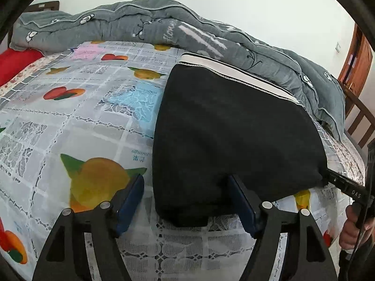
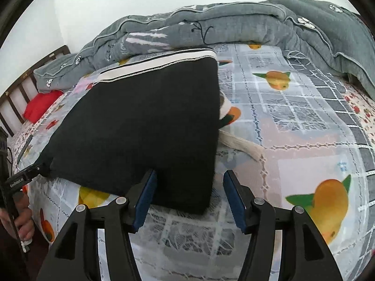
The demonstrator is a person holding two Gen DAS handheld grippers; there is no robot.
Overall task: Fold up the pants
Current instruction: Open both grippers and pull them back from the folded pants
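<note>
Fruit-print bedspread point(image 1: 77, 107) under folded black pants point(image 1: 229, 135)

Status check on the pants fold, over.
Left gripper and right gripper open, straddling near corners. Black pants folded flat on the bed sheet. Gray quilt behind, clear.

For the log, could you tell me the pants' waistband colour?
White waistband with black stripe, clearest in right wrist view.

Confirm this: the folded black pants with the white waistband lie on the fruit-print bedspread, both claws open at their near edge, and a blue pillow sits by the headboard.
One detail is wrong: the pillow by the wooden headboard is red, as the right wrist view shows. The rest holds: the folded black pants with the white waistband lie on the fruit-print bedspread, with the left claw and right claw open at their near edge.
</note>
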